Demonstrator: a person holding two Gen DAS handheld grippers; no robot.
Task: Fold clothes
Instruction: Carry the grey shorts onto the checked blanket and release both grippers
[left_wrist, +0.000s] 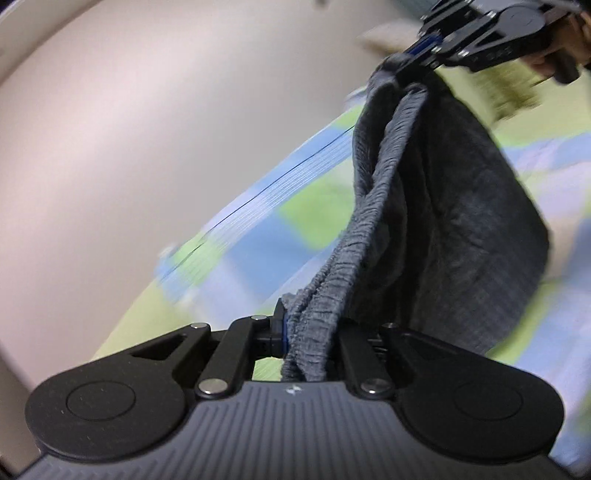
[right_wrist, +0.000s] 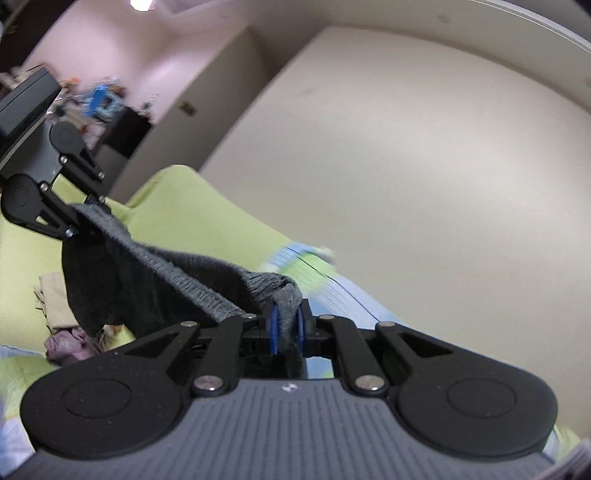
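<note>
Left wrist view: a dark grey knitted garment with a ribbed elastic waistband (left_wrist: 373, 221) is suspended in the air between two grippers, above a bed covered with a green, blue and white checked sheet (left_wrist: 258, 214). The left gripper (left_wrist: 295, 332) is clenched on one end of the waistband; the right gripper (left_wrist: 413, 55), far and to the upper right, is clamped on the other end. The body of the garment hangs slack below the band, clear of the sheet on the right.

Right wrist view: the fabric is seen pinched between the blue pads (right_wrist: 274, 328) of the right gripper, with only a narrow fold engaged. A pile of beige and mauve clothes (right_wrist: 59, 317) lies on the bed at the near left, beneath the hanging cloth.

Risks, as judged: the shallow bite may be lost if the band is stretched further. The waistband appears twisted; if it is laid down so, a crooked fold may result. The hanging hem may be dragged across the pile and may disturb it.
</note>
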